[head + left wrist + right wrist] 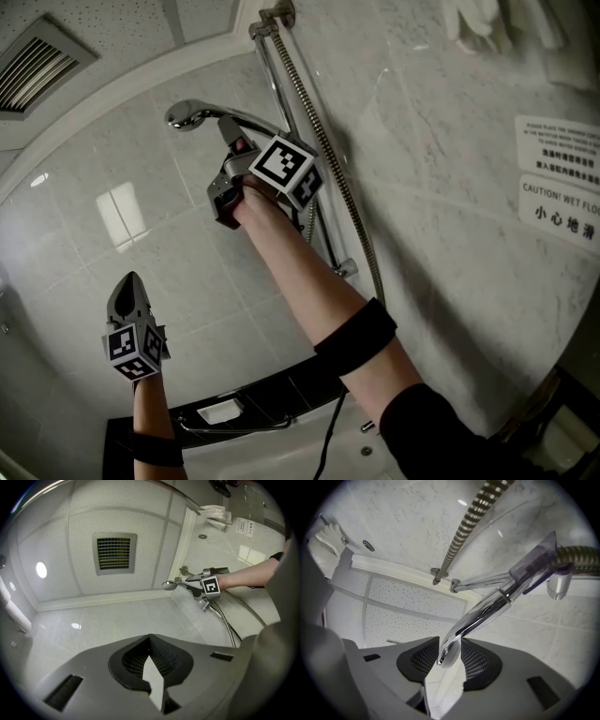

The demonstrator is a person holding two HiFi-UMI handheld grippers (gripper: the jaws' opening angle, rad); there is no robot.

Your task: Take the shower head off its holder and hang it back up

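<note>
The chrome shower head (187, 114) curves out from the slide rail (270, 66) on the marble wall, its ribbed metal hose (330, 150) hanging down the rail. My right gripper (228, 127) reaches up to it and is shut on the handle just behind the head. In the right gripper view the shower head (449, 654) sits between the pads, and its handle runs back into the translucent holder (534, 560). My left gripper (128, 277) hangs lower left, shut and holding nothing, away from the shower. In the left gripper view its tips (149, 639) meet, with the right gripper (197, 581) far off.
A ceiling vent (37, 61) is at upper left. Warning signs (558, 150) and a white towel (487, 23) are on the right wall. Below is a dark ledge with a chrome grab bar (234, 424). Glossy tiled wall fills the left.
</note>
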